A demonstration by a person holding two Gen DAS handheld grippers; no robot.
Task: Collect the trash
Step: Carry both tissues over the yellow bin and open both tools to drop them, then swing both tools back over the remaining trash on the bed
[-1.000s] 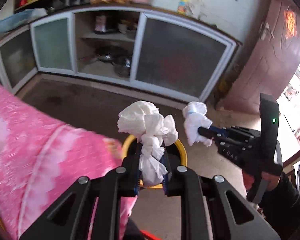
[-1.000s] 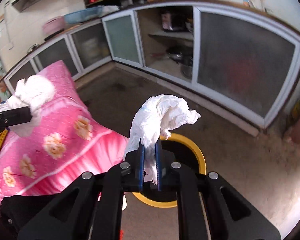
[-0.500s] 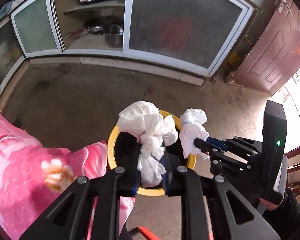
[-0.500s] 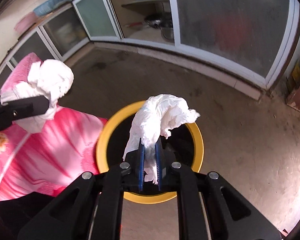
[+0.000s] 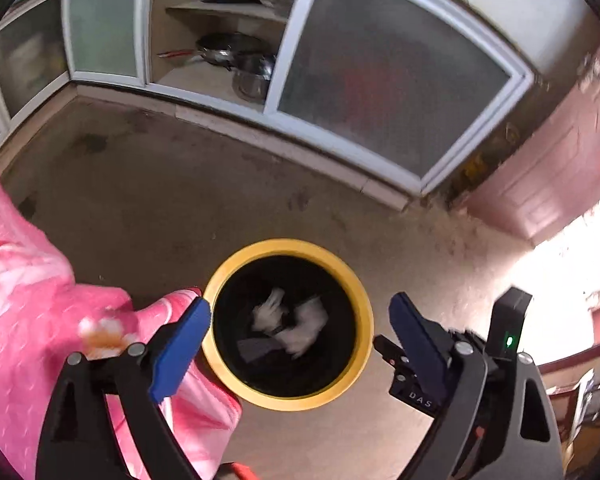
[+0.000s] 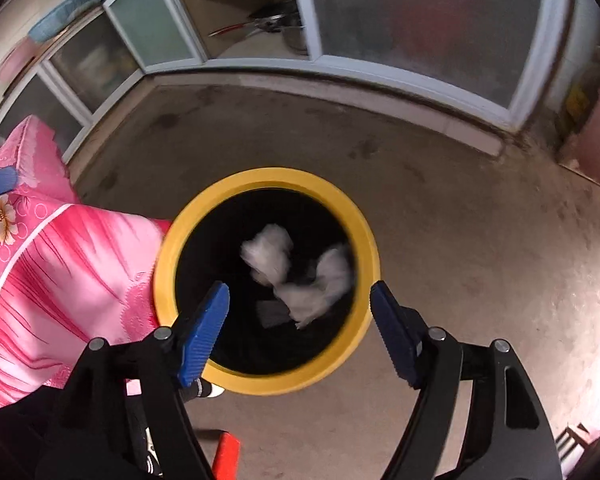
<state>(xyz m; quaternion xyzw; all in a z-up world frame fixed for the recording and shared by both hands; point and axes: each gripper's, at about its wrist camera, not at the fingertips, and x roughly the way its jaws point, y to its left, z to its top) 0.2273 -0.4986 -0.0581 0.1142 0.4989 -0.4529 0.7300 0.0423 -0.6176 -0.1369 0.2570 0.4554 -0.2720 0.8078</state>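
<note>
Tissue wads (image 6: pixel 296 276) inside yellow-rimmed bin (image 6: pixel 260 178), below right claw (image 6: pixel 300 320), jaws just opened, empty

Home kitchen: frosted-glass cabinets (image 5: pixel 384 92), shelved pans (image 5: pixel 224 46), pot (image 5: pixel 252 74), concrete floor (image 5: pixel 180 200).

The trash bin (image 6: pixel 168 276) has a yellow rim and a black inside, where white crumpled tissues (image 6: pixel 300 276) lie. Both tongs are black with blue ribbed pads (image 6: pixel 202 330). The cloth (image 6: pixel 60 272) is pink with white lines and pale flowers.
</note>
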